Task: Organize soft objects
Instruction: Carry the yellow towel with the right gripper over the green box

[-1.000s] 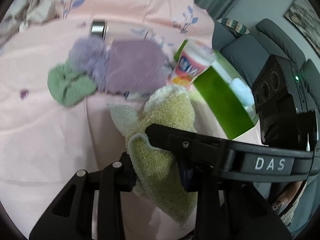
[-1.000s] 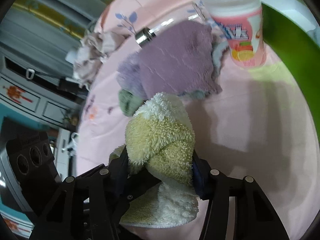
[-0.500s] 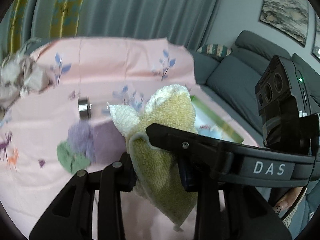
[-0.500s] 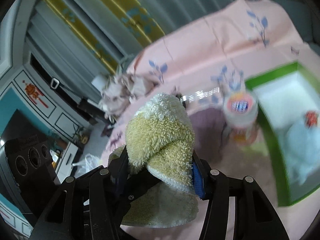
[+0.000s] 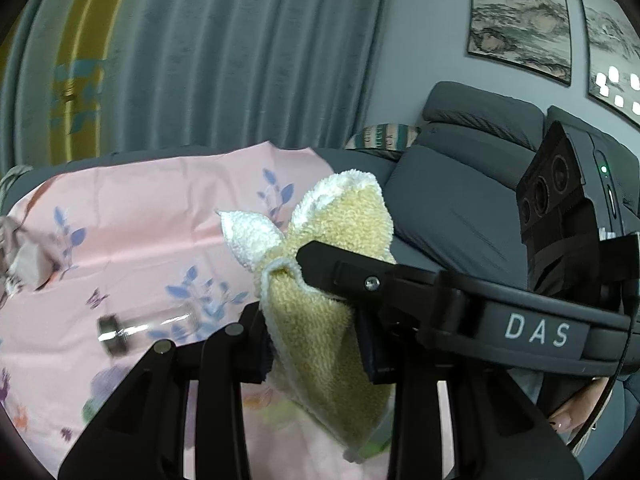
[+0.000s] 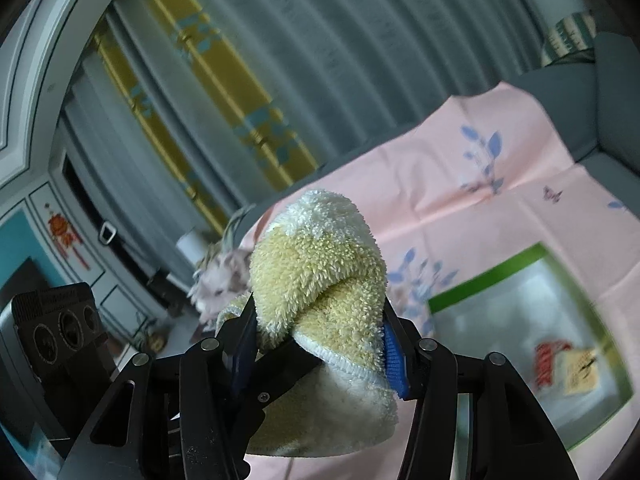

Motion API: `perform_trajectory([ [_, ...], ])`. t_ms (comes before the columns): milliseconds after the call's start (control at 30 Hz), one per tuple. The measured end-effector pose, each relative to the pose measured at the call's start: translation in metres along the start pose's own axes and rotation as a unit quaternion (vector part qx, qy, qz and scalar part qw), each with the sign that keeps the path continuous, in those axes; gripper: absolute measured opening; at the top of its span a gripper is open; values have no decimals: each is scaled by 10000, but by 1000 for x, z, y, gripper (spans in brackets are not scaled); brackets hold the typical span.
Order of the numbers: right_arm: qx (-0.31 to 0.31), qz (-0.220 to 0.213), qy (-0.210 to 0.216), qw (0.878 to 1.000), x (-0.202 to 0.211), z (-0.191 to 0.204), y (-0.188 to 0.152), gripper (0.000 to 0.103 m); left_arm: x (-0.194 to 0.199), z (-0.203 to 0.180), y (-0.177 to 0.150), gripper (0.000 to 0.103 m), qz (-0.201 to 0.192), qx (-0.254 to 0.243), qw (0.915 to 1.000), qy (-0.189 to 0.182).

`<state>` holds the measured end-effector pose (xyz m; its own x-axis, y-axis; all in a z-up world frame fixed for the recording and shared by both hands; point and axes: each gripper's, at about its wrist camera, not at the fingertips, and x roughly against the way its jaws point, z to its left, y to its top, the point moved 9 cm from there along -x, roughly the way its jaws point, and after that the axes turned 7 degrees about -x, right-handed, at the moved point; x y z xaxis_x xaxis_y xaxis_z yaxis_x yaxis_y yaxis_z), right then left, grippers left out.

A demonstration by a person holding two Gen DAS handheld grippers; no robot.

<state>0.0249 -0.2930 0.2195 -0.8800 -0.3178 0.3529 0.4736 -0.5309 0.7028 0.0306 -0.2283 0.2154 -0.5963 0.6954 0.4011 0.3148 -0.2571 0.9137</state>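
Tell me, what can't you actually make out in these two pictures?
- Left wrist view: the yellow towel and the jaws hide the pink cloth behind them; the metal-capped object and the purple and green shapes at lower left are motion-blurred.
- Right wrist view: the green-rimmed box is blurred, so the red and cream packet inside cannot be read; the towel's lower part is hidden behind the jaws.
- The crumpled bundle is too blurred to identify.

Pink floral sheet (image 5: 132, 240) covers the surface, lower left of left view. On it: clear bottle with metal cap (image 5: 120, 334), blurred, at left. Right view: green-rimmed box (image 6: 532, 344) at lower right, crumpled pinkish cloth (image 6: 220, 280) at sheet's far left edge.
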Motion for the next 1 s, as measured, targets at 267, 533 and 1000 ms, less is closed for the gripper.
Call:
perform_trajectory([
  [267,-840,-141,-363,9957,-6,-80,8,49,-73,-29,-12,31,553,-101,9978,-337],
  [533,-1583,-82,-784,9842,-5,-143,1,48,-125,-55,-37,32,1189,-215,9912,-544],
  [1000,-2232,203,-1267,9663,-20,-201,-20,44,-175,-60,-76,32,2012,-168,9783,-458],
])
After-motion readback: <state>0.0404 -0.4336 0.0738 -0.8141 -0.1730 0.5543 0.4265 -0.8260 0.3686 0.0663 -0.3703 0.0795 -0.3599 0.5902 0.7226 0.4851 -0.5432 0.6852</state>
